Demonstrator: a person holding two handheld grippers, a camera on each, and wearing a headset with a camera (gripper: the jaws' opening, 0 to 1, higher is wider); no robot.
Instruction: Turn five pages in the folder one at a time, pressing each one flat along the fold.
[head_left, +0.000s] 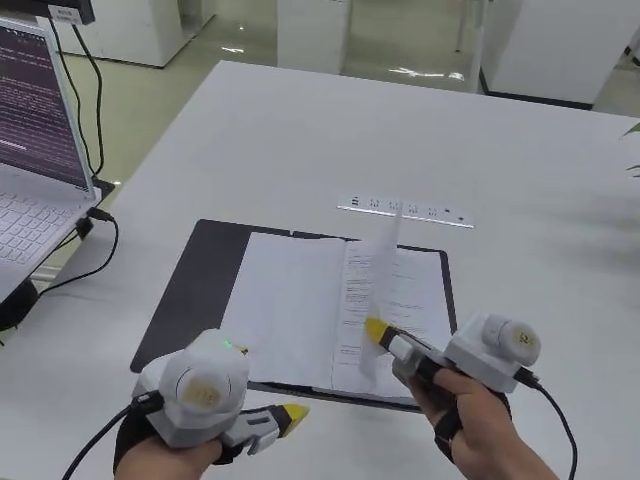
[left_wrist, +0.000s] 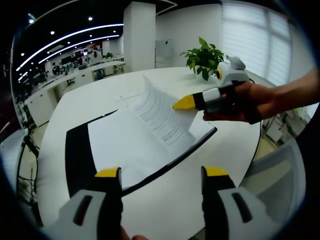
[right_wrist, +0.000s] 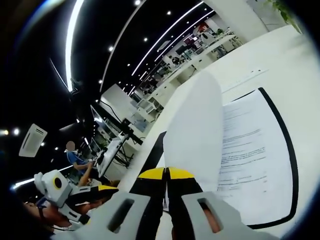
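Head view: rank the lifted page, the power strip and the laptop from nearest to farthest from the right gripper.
1. lifted page: pinched by the right gripper, standing over the right half of the folder.
2. power strip: beyond the folder's far edge, straight ahead.
3. laptop: far off at the left edge.

Head view: high over the near edge, facing forward and down on the tabletop (head_left: 300, 130), folder (head_left: 185, 300) at lower centre. Left gripper view: low over the tabletop, facing across the folder toward the right gripper (left_wrist: 186, 103) in the upper right of frame. Right gripper view: rolled, very near the page (right_wrist: 195, 135), with the left gripper (right_wrist: 106, 189) at lower left. All three share the folder.
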